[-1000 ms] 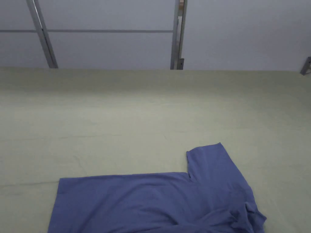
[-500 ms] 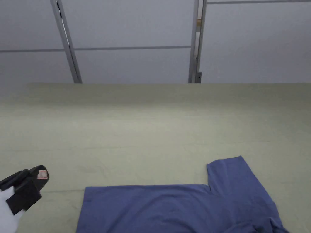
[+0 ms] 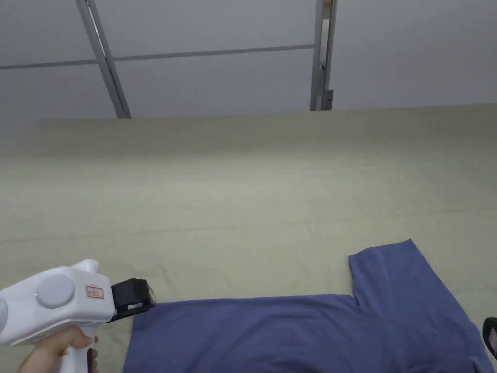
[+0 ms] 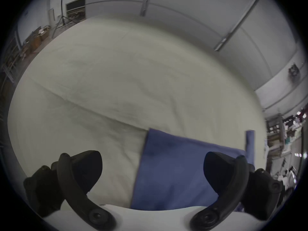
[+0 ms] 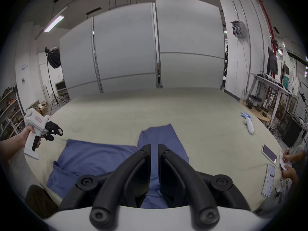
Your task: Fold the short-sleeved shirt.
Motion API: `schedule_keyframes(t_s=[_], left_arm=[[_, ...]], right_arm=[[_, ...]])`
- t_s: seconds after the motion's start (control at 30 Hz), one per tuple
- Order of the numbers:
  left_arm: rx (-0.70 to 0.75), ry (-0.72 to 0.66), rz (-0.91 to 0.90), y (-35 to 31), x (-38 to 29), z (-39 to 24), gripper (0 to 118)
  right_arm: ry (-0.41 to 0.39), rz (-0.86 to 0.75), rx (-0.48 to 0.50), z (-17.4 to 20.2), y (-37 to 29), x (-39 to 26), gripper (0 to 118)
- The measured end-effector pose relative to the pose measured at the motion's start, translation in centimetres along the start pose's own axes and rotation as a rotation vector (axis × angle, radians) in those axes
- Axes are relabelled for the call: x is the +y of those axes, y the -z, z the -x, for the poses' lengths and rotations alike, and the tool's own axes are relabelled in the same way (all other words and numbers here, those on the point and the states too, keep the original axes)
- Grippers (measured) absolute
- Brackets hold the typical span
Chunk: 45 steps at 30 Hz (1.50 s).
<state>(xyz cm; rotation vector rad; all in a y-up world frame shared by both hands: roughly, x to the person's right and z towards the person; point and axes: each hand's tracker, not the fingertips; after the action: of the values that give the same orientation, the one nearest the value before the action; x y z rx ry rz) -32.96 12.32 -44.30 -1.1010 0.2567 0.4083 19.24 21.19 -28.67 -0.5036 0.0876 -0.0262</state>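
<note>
A blue short-sleeved shirt point(image 3: 291, 335) lies flat on the pale green table cover point(image 3: 242, 194), one sleeve point(image 3: 398, 277) pointing away from me. My left gripper point(image 3: 138, 298), white-bodied with black jaws, hovers just left of the shirt's far left corner. In the left gripper view it point(image 4: 152, 164) stands open over the shirt's point(image 4: 170, 168) edge, nothing between the jaws. My right gripper point(image 5: 154, 145) is shut, its jaws almost touching and empty, above the shirt point(image 5: 100, 158) near the sleeve. A black tip point(image 3: 490, 335) shows at the head view's right edge.
A spare white and blue handheld device point(image 5: 248, 124) lies on the table's right side. Two phones point(image 5: 270, 153) rest at the right edge beside another person's hands point(image 5: 290, 164). Grey wall panels point(image 3: 218, 82) stand behind the table; a light stand point(image 5: 53, 78) is at left.
The left gripper has come up from the lower left and moved right to the shirt's corner. A black tip has appeared at the right edge. The head camera has shifted.
</note>
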Motion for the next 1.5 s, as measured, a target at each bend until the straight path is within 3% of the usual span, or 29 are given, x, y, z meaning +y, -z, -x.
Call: schedule_keyframes(t_s=[0.13, 0.17, 0.27, 0.3, 0.33, 0.37, 0.4, 0.43, 0.47, 0.5, 0.53, 0.63, 0.7, 0.73, 0.77, 0.8, 0.83, 0.87, 0.9, 0.93, 0.97, 1.07, 1.33, 1.5], left_arm=[[-0.014, -0.054, 0.069, 4.5, 0.5, -0.4, 115], [-0.023, -0.033, 0.089, 5.2, 0.6, -0.8, 109], [0.084, 0.106, 0.058, 5.5, -0.3, -2.7, 106], [0.108, 0.147, 0.052, 5.5, -0.5, -3.2, 102], [0.134, 0.174, 0.043, 5.4, -0.6, -3.5, 97], [0.158, 0.211, 0.049, 5.3, -0.8, -3.6, 82], [0.143, 0.251, 0.036, 4.8, -0.8, -3.9, 82], [0.125, 0.282, 0.025, 4.3, -0.8, -4.1, 77], [0.126, 0.319, 0.014, 3.8, -1.0, -4.5, 57], [0.132, 0.350, -0.005, 3.5, -1.3, -4.8, 27], [0.123, 0.371, -0.013, 3.1, -1.6, -5.1, 8], [0.133, 0.431, -0.040, 2.3, -2.8, -6.3, 7], [0.123, 0.438, -0.054, 1.7, -3.3, -6.4, 7], [0.124, 0.436, -0.057, 1.5, -3.4, -6.3, 7], [0.131, 0.441, -0.063, 1.7, -3.4, -6.1, 7], [0.137, 0.443, -0.064, 1.7, -3.6, -6.1, 7], [0.138, 0.443, -0.059, 1.7, -3.6, -5.9, 7], [0.133, 0.440, -0.048, 1.7, -3.7, -5.8, 7], [0.127, 0.430, -0.046, 1.7, -4.0, -5.6, 7], [0.124, 0.419, -0.045, 1.7, -4.0, -5.6, 7], [0.117, 0.408, -0.046, 1.6, -4.0, -5.4, 7], [0.099, 0.373, -0.058, 0.9, -4.3, -5.1, 7], [0.031, 0.352, -0.110, -6.2, -4.9, -3.4, 7], [0.029, 0.366, -0.191, -11.7, -7.8, -0.9, 7]], right_arm=[[-0.012, 0.060, -0.028, -0.7, 2.0, -0.9, 11], [-0.007, 0.075, -0.035, -1.0, 2.6, -1.2, 11], [0.004, 0.109, -0.063, -1.5, 4.7, -1.4, 15], [0.002, 0.122, -0.076, -1.5, 5.5, -1.4, 26], [-0.003, 0.144, -0.086, -1.6, 6.3, -1.3, 45], [-0.005, 0.165, -0.094, -1.9, 7.5, -1.2, 75], [0.006, 0.196, -0.085, -2.2, 8.8, -1.0, 86], [0.016, 0.242, -0.077, -2.9, 10.0, -1.0, 86], [0.036, 0.302, -0.082, -3.4, 11.8, -0.7, 110], [0.064, 0.324, -0.109, -3.9, 13.2, -0.3, 117], [0.083, 0.330, -0.119, -4.4, 14.5, 0.0, 115], [0.166, 0.418, -0.122, -6.7, 19.9, 0.1, 114], [0.182, 0.570, -0.117, -7.8, 23.9, -0.5, 114], [0.198, 0.630, -0.117, -8.1, 25.5, -0.9, 110], [0.228, 0.721, -0.090, -8.6, 27.1, -1.4, 96], [0.246, 0.781, -0.108, -8.8, 28.2, -1.7, 98], [0.197, 0.701, -0.119, -7.9, 27.5, -1.0, 99], [0.153, 0.740, -0.139, -7.1, 27.4, -0.3, 93], [0.111, 0.740, -0.149, -6.7, 27.2, 0.0, 78], [0.051, 0.708, -0.099, -6.3, 26.5, 0.2, 48], [-0.014, 0.680, -0.050, -5.7, 25.2, 0.2, 4], [-0.079, 0.694, 0.002, -3.8, 23.6, 0.1, 4], [-0.099, 0.409, 0.001, -4.3, 14.6, 2.5, 4], [-0.041, 0.358, 0.013, -5.9, 5.7, 3.5, 4]])
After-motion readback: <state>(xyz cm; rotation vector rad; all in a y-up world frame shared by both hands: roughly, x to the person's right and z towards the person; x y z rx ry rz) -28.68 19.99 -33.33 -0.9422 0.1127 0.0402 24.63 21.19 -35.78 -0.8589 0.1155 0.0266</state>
